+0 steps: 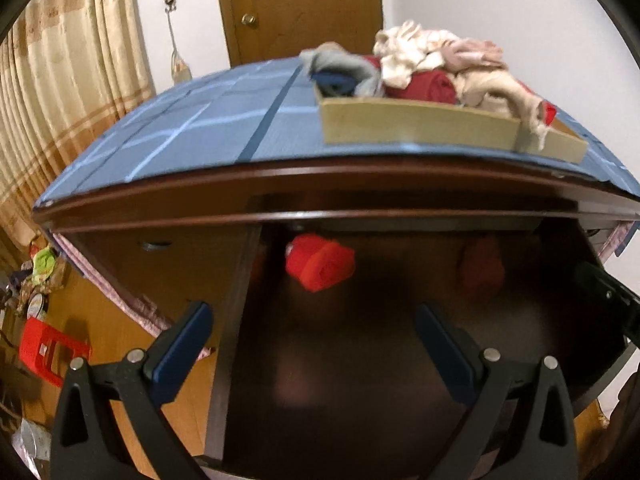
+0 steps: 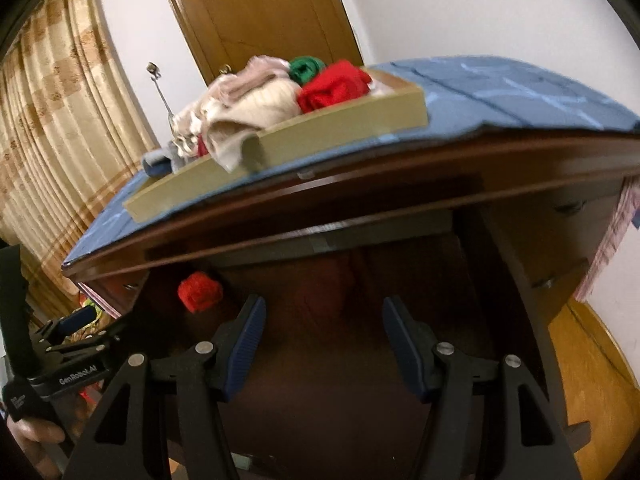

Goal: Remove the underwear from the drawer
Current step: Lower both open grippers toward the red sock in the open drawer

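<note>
With both the left gripper (image 1: 312, 340) and the right gripper (image 2: 323, 334) empty and jaws apart above the open drawer (image 1: 360, 340), the left one should drop squarely over the red rolled underwear (image 1: 320, 263) at the drawer's back before closing.

From my right wrist view I read only "GenRobot.AI" in white letters on the black body of the left tongs (image 2: 76, 324). A small white mark below it is too blurred to read.

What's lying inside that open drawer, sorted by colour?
Bright red roll: 1
Darker red bundle, dim and blurred: 1
Total: 2
</note>
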The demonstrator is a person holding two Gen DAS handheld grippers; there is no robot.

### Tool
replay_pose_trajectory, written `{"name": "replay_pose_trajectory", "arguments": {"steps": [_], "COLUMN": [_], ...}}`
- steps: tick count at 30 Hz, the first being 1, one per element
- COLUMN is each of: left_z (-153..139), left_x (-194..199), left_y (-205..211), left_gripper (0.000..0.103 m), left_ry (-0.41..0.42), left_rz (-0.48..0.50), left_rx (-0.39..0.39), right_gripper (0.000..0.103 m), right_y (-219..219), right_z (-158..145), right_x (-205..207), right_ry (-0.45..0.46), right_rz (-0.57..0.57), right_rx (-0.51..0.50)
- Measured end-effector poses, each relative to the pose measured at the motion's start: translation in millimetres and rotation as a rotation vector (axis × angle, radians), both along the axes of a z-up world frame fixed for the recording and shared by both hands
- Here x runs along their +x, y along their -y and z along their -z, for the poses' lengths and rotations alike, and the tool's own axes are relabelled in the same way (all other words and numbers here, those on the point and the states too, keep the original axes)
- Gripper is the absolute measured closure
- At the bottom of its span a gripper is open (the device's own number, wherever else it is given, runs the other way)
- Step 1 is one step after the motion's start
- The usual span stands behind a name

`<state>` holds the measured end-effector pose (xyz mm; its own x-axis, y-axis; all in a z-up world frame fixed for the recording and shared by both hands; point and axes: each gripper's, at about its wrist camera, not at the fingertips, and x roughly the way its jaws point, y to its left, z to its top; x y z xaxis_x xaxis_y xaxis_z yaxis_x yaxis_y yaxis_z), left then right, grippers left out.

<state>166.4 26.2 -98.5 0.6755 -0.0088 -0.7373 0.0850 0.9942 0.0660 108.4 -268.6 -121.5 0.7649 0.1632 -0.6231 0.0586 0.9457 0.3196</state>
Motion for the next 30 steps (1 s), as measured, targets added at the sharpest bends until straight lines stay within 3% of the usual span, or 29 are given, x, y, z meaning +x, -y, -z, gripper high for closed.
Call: {"name": "replay_pose_trajectory", "arguments": {"steps": [7, 12, 20, 26, 30], "left_z": [7.8, 11.1, 28.6, 35.3, 40.7], "left_x": [9.8, 18.5, 29.0, 28.4, 31.8], "left_y": [0.3, 13.9, 25.0, 18.8, 17.6], "left_gripper": [0.001, 0.001, 0.001, 0.001, 0.001], "left_ry": [-0.066, -0.100, -0.170, -0.194, -0.218], "left_rz": [0.000, 0.043, 0.041, 0.020, 0.007], "left_rx": [-0.029, -0.031, 0.035, 0.020, 0.029], "right_gripper": [0.040, 0.040, 0.040, 0.040, 0.040], "right_y": [3.7, 8.3, 3.9, -17.7, -24.7], "right_z": [8.7, 12.6, 24.1, 25.4, 31.7], "right_x": [10.1, 30.9, 61.2, 89.1, 95.5], "right_ry": [-0.070, -0.156, -0.258, -0.353, -0.374], "right_rz": [0.002, -0.017, -0.044, -0.180, -0.167], "right_rx": [0.010, 0.070, 0.131, -0.007, 0.019]}}
